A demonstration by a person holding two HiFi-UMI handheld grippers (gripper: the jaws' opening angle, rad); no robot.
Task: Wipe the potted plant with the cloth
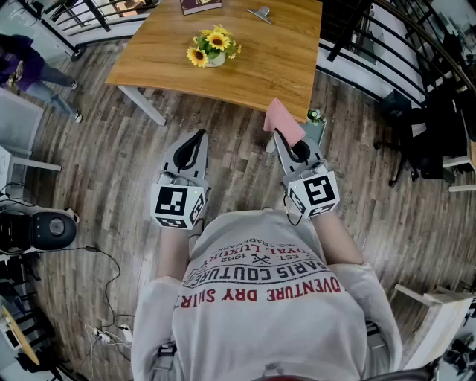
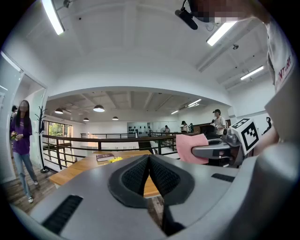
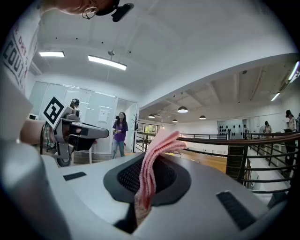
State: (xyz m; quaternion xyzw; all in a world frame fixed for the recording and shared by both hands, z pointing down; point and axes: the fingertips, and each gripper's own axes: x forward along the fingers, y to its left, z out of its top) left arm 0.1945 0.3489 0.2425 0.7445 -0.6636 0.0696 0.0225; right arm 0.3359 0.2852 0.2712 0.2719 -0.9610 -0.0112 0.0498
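My right gripper [image 1: 278, 138] was clamped on the pink cloth [image 1: 282, 119]; left gripper [image 1: 198, 138] shut, empty. Potted plant [image 1: 213, 46] stood on the far table [image 1: 275, 59], well apart from both. Approach step, I judged; next I had to carry the cloth forward onto the leaves

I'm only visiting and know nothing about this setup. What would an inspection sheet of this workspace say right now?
Surface: wooden table on a plank floor.
Job's things: potted plant with yellow flowers stands on the table; pink cloth is in the right gripper.
Clutter: book and small metal object near the table's far edge.
Grippers: left gripper shut, empty; right gripper shut on the cloth; both short of the table.
Cables: thin cable lies on the floor at left.
Surroundings: railing, black device on the floor, person in purple.
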